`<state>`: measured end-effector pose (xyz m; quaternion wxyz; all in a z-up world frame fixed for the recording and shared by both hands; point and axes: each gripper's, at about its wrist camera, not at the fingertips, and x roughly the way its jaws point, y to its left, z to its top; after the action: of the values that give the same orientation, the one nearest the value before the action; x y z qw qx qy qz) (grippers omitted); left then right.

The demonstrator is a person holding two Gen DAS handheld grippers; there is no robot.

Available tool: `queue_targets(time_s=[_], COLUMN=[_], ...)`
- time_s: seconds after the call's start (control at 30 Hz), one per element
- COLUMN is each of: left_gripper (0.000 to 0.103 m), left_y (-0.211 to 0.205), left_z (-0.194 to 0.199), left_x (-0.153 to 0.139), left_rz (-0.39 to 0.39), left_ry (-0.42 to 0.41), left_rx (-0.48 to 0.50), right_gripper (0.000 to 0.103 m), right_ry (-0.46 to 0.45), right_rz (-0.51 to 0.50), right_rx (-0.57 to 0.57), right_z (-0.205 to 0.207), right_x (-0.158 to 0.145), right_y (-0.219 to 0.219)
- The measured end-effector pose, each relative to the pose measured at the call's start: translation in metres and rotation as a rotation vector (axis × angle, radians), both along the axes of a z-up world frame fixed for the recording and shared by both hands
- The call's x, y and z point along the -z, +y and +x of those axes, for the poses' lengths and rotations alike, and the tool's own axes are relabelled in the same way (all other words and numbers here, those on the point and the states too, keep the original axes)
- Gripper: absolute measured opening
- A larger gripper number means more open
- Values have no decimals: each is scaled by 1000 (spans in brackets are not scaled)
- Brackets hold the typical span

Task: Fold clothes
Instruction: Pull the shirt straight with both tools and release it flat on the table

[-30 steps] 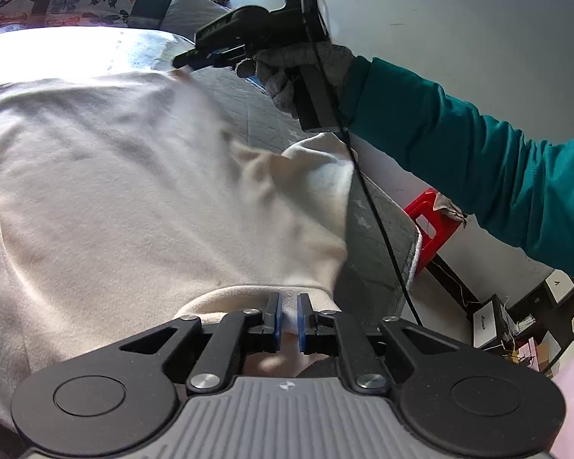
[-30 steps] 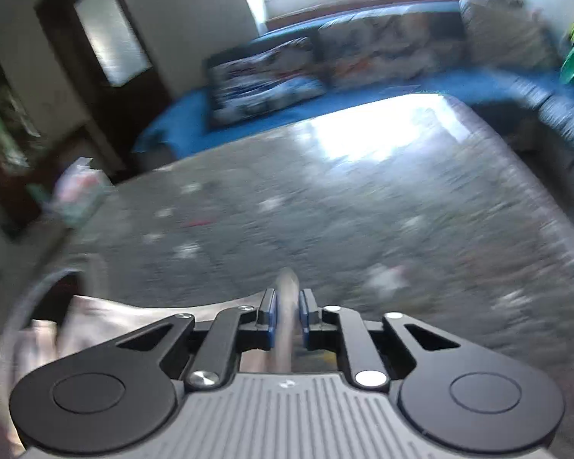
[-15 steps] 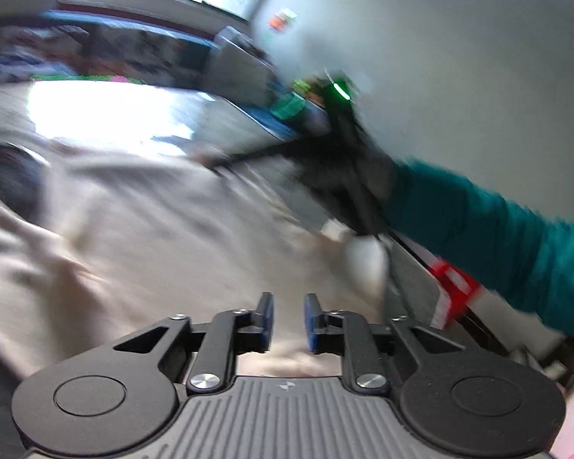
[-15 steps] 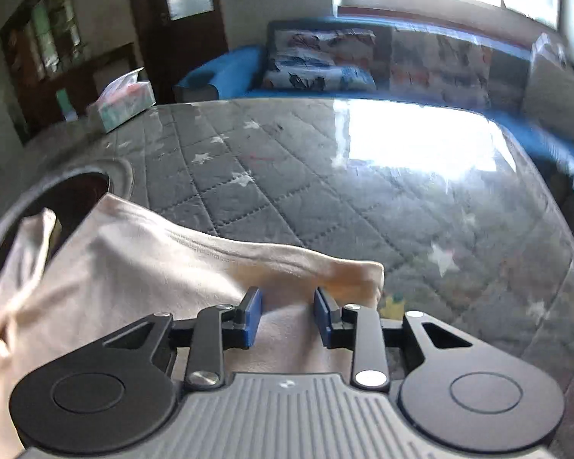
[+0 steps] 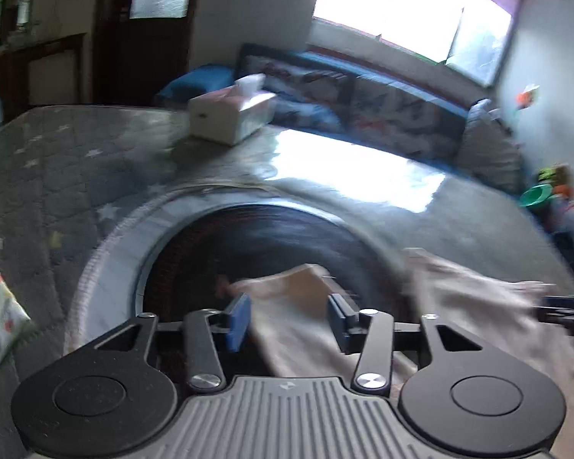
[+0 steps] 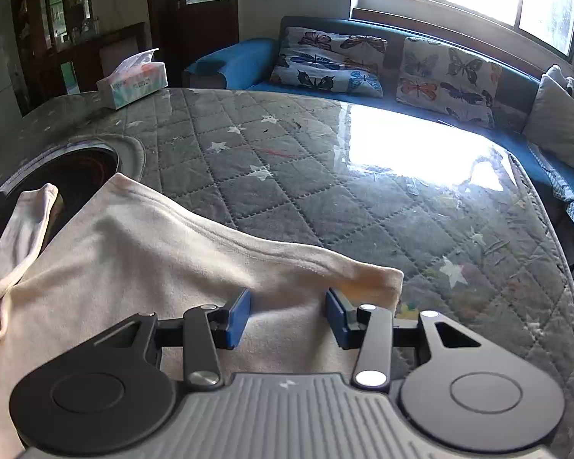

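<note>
Garment (image 6: pixel 141 267), cream, lies spread on the quilted grey star-print table cover (image 6: pixel 363 206), one narrow part draped over the dark round inset (image 6: pixel 84 168) at the left. Right gripper (image 6: pixel 287 315): jaws opening, blue pads apart, cloth below and between them but not pinched; hem corner sits just beside the right pad. Left gripper (image 5: pixel 287 317): jaws opening too, pads clear of the cream strip under them. Left wrist view is motion-blurred but shows the whole inset ring (image 5: pixel 107 252) and the right gripper's dark tip at the far right edge. Right wrist view is sharp: tissue box (image 6: pixel 132 78), butterfly cushions (image 6: pixel 329 61), blue sofa (image 6: pixel 233 61).
</note>
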<state>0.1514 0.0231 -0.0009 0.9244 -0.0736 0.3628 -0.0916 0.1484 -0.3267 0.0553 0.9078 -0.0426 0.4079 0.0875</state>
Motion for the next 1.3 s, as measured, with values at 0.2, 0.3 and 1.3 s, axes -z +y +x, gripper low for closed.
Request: queue_targets(time_s=[0.2, 0.3, 1.3], left_gripper=[31, 9, 15], left_y=[-1, 0, 88], left_z=[20, 18, -73], left_x=[23, 23, -3], left_rz=[57, 63, 133], left_ry=[8, -6, 75], left_rx=[-42, -42, -265], right_gripper=[50, 51, 60], right_ry=[-11, -23, -32], right_rz=[3, -17, 13], right_rx=[-8, -22, -150], right_z=[-9, -17, -98], right_x=[-7, -11, -28], right_y=[2, 8, 23])
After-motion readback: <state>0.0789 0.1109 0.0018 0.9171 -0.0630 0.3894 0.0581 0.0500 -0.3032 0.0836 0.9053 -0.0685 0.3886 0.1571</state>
